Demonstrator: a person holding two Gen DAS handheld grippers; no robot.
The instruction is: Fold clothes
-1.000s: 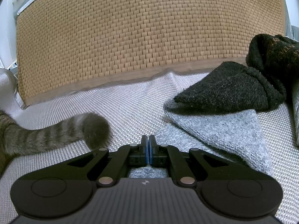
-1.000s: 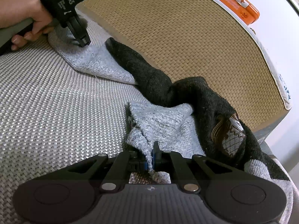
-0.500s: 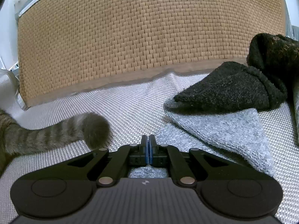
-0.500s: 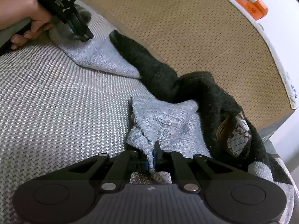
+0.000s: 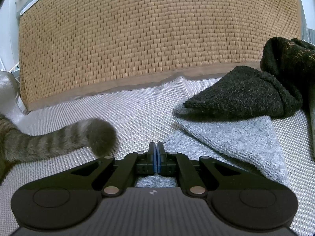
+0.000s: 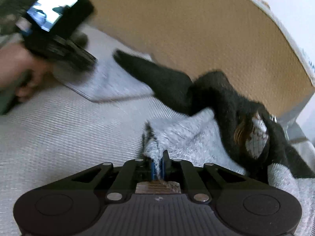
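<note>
I have both tongs clamped on the same grey-and-black knitted sweater (image 6: 193,129), which sprawls across the pale woven bed cover (image 6: 59,137) below the tan rattan mat (image 5: 157,39). Its long axis runs from my left gripper (image 6: 86,63) at ten o'clock in the right wrist view down to my right gripper (image 6: 157,167) at six o'clock. So the coming fold, I judge, turns on carrying one held end toward the other along that line.

The knit is fuzzy and limp, the black sleeve (image 5: 242,94) tapering to a point at two o'clock in the left view. The left jaws are pressed together, with grey knit showing just behind them. The right jaws pinch a bunched grey ridge. A striped cat tail (image 5: 65,137) lies at nine o'clock, near the left tongs.
</note>
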